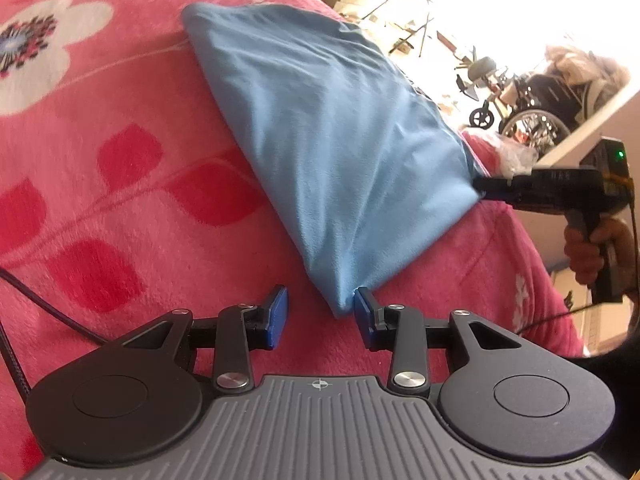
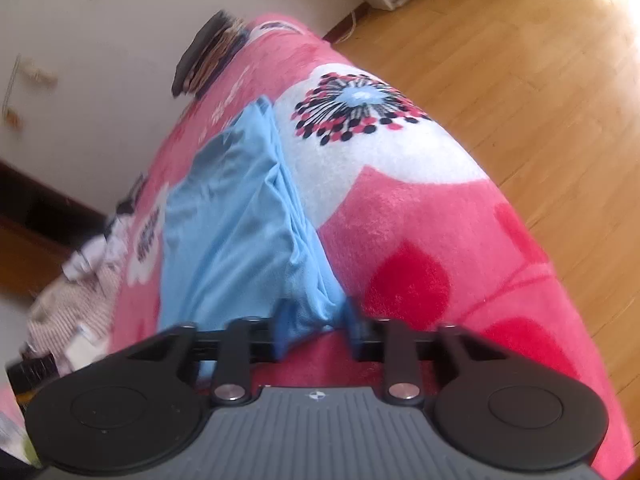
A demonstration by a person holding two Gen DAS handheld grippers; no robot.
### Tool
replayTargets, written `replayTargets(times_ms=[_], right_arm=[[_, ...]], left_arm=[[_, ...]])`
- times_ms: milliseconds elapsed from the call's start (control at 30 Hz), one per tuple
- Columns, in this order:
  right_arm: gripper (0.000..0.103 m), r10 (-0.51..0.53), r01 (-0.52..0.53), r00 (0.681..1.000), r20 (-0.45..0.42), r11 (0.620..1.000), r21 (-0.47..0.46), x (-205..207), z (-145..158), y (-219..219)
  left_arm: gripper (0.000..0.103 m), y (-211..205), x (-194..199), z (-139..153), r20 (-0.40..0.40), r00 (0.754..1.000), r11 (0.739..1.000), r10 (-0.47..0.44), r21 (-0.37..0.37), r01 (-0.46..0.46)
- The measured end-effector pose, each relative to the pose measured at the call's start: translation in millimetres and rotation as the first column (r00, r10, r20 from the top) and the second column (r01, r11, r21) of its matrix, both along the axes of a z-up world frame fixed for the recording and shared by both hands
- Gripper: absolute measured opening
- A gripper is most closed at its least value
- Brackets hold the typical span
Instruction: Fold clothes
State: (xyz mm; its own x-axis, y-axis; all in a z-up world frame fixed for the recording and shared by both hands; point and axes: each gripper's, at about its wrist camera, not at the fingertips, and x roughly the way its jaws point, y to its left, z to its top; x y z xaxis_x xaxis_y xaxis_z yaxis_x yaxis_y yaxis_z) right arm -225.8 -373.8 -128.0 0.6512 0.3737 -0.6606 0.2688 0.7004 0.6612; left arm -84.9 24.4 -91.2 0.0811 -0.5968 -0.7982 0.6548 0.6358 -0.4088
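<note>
- Two grippers are used on one blue cloth (image 1: 328, 128), which lies partly folded on a pink flowered blanket (image 1: 120, 208).
- The left gripper (image 1: 321, 318) is seen with its fingers spread apart. One corner of the blue cloth sits just in front of them, touching the right-hand pad, but it is not pinched.
- The right gripper (image 2: 316, 326) is seen with its fingers pressed together on another corner of the blue cloth (image 2: 224, 232). The same grip shows from the left camera, where the cloth's far corner is held by the right gripper (image 1: 486, 188).
- The step is judged to be taking both near corners before a fold. The loose corner should be brought deep between the left fingers and then pinched through all its layers.
- The two corners should be lifted together and kept level, so the cloth is not twisted.
- Much open blanket is seen left of the left fingers and beyond the cloth.
- The blanket's edge and the wooden floor (image 2: 520, 60) are seen right of the right fingers, so the fold is best laid away from that side.
</note>
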Motion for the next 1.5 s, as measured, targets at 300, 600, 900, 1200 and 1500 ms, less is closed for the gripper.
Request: replayTargets(times_ms=[300,600,900,1200,1500], right_arm=[[0.004,0.073,-0.084,0.995,-0.068,0.981,-0.173,-12,14,10],[0.008,0.146,-0.117,0.989,0.021,0.863,-0.491,-19,64,38],[0.008,0.709,-0.545,0.705,-0.035,0.509,-0.666,38,49,168],[0.007,0.873,-0.650,0.464,-0.151,0.220,-0.728,38,64,196],[0.006,0.972,-0.815,0.118,-0.203,-0.022,-0.579,21,51,230]], left_arm=[[0.036,0,1,3,0.015,1.000,1.000,-0.016,0.011,0.016],[0.036,5,1,15,0.100,0.995,0.999,-0.027,0.046,0.023],[0.036,4,8,17,0.170,0.986,0.995,-0.003,0.096,-0.014],[0.036,18,21,14,0.173,0.984,0.992,0.041,0.107,-0.060],[0.036,29,15,23,0.167,0.986,0.996,0.024,0.077,-0.038]])
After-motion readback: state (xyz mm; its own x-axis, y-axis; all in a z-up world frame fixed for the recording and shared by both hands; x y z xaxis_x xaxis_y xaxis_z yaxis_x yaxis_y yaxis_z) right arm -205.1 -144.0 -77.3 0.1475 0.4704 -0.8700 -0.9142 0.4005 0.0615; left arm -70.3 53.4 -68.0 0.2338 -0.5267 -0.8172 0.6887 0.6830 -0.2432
